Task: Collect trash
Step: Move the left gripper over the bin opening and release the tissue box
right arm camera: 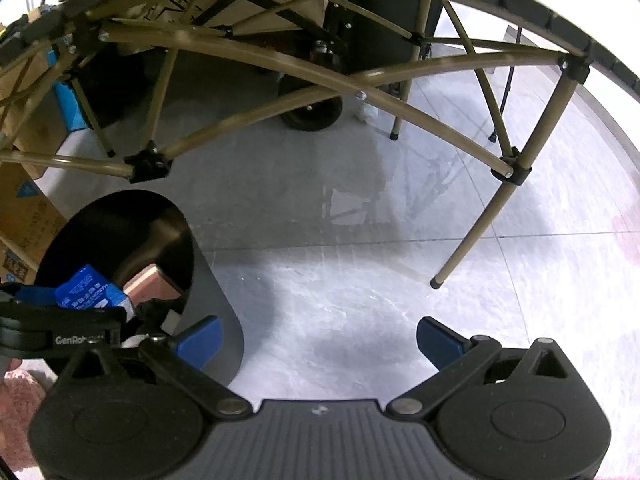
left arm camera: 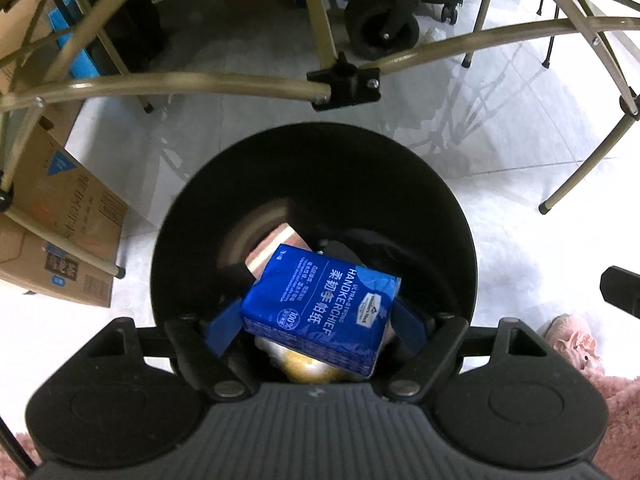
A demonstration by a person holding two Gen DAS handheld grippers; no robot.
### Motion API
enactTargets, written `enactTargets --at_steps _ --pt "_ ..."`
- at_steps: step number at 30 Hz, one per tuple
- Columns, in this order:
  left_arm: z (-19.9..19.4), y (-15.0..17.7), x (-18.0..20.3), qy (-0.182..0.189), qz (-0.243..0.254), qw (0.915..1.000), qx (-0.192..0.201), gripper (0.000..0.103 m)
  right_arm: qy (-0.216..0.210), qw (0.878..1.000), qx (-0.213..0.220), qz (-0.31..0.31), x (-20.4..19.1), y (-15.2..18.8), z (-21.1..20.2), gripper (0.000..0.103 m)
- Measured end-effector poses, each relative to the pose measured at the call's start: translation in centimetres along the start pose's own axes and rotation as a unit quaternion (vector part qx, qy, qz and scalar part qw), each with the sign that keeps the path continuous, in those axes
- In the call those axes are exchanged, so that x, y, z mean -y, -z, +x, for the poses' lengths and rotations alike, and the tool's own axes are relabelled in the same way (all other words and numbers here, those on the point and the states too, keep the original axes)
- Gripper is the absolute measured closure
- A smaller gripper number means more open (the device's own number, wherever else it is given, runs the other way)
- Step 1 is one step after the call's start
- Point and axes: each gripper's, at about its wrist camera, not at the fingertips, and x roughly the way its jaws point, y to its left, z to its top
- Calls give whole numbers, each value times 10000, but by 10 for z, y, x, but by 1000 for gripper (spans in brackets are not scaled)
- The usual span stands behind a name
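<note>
A blue handkerchief tissue pack (left arm camera: 320, 304) hangs tilted over the mouth of a round black trash bin (left arm camera: 312, 168). My left gripper (left arm camera: 316, 322) is shut on it, one blue pad pressing each end. Deep in the bin lie a pinkish box (left arm camera: 276, 246) and something pale yellow (left arm camera: 308, 364) under the pack. In the right wrist view the same bin (right arm camera: 216, 280) stands at the lower left, with the pack (right arm camera: 86, 290) and the box (right arm camera: 148, 284) at its opening. My right gripper (right arm camera: 318, 340) is open over bare floor just right of the bin, nothing between its fingers.
A folding table's tan tube frame (left arm camera: 200, 84) arches over the bin, with one leg (right arm camera: 472, 232) planted to the right. Cardboard boxes (left arm camera: 68, 216) lean at the left. A black wheel (left arm camera: 380, 28) stands behind. Something pink and fluffy (left arm camera: 572, 340) lies at the lower right.
</note>
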Motion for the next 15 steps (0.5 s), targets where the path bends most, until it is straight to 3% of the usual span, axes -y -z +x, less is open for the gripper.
enactTargets --at_steps 11,15 --pt "2 1 -7 -82 -155 9998 -129 20 85 9997 -151 -150 -7 -3 13 0" --pt "-2 0 -6 2 -173 9997 -173 1 97 9995 -196 -217 -9 -2 16 0"
